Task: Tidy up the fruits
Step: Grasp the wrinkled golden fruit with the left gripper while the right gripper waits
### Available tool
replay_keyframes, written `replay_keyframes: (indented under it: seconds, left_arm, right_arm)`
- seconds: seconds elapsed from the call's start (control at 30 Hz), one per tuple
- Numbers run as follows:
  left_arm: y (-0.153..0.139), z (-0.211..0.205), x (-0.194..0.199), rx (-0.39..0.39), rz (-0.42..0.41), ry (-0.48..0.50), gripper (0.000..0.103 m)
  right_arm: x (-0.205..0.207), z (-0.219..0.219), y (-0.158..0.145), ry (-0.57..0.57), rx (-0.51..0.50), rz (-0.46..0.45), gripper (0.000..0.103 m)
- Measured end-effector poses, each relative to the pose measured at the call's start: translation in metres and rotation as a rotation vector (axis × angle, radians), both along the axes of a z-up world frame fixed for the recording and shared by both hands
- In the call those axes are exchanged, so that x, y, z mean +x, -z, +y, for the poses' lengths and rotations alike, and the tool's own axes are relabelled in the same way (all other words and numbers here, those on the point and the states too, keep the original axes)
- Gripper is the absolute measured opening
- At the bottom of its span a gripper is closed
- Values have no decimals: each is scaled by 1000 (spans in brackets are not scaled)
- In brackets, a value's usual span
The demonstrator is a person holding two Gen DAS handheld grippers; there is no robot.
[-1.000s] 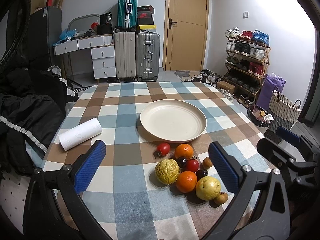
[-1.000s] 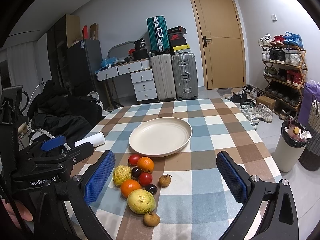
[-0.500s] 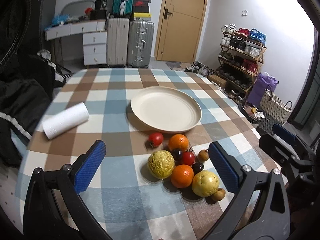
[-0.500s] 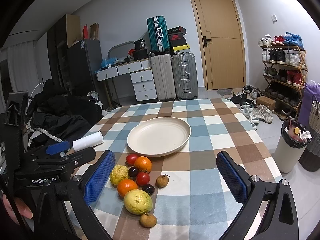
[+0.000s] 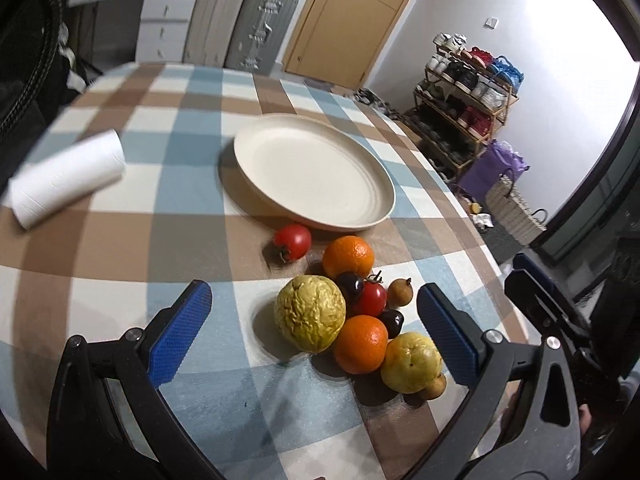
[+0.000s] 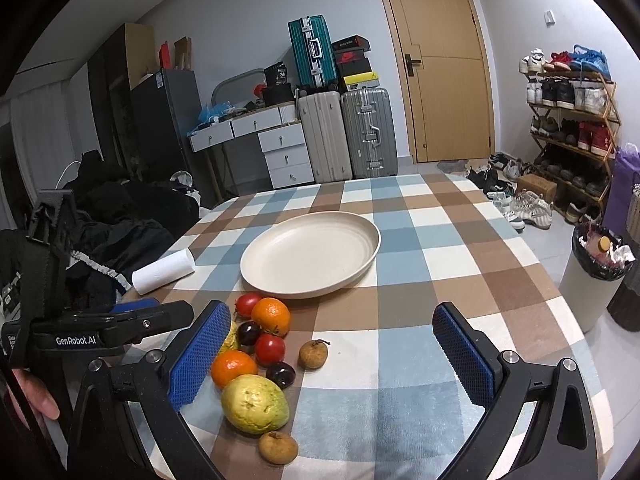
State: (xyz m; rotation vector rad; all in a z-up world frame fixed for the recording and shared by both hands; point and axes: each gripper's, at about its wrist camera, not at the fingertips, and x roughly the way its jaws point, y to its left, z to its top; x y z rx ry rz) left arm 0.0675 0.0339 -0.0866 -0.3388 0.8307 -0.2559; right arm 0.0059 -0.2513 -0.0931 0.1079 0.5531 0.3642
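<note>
Left gripper (image 5: pixel 314 328), seen along its own fingers: jaws spread wide with nothing between the blue pads (image 5: pixel 180 334), tilted down over the near edge of the fruit cluster. Right gripper (image 6: pixel 328 356), likewise spread and empty, is held level above the checked tablecloth (image 6: pixel 452 276), its left pad just beside the cluster; the left gripper's black body shows at the lower left of the right-wrist view, gripped by a hand (image 6: pixel 34 398).

Fruit, near to far — a small brown fruit (image 6: pixel 278 447) touching a smooth yellow-green fruit (image 6: pixel 255 404); an orange (image 5: pixel 362 344) and a wrinkled yellow fruit (image 5: pixel 310 319) side by side; two dark plums (image 5: pixel 392 322), a red tomato (image 5: pixel 370 299) with its stem on, and a second small brown fruit (image 5: pixel 400 292) slightly apart to the right; a second orange (image 5: pixel 348 257); a second tomato (image 5: pixel 293 241) lying just beside the rim of the plate.

Cream plate (image 5: pixel 372 216), round and shallow, holds no fruit. A white paper roll (image 5: pixel 66 178) lies on its side well to the plate's left.
</note>
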Motion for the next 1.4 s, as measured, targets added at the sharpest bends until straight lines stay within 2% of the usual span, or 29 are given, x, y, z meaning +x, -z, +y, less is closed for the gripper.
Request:
replay_keyframes:
  seconds: [0.2,0.23,0.3,0.37,0.47,0.57,0.63,0.67,1.1,1.4]
  left_arm:
    - [21,10,18,-84,56,22,100]
    - [23,11,21,-97,63,26,92]
    - [30,12,27,-115,80,45,82]
    - [35,13,33,-130,91,52,82]
    - [41,16,40,-156,103,63,73]
    - [46,15,44,-179,123,83,59]
    - [50,15,47,-194,139,95,46]
    - [53,15,51,-203,143,107,43]
    - [53,16,44,-223,129,86,43]
    - [41,25,31,-213,97,63,43]
  right_arm:
    - [11,-2,10,-13,27,15,103]
    - [13,-2,12,-15,29,20,103]
    - [16,-2,15,-17,32,26,103]
    - [19,-1,17,-16,29,29,103]
    - [22,-1,20,-20,34,37,103]
    - [24,-1,23,-24,34,41,103]
    - [25,0,23,-24,33,44,103]
    - [25,0,24,-24,33,46,103]
    - [27,1,27,-24,34,60,103]
    - [21,3,24,-57,45,61,103]
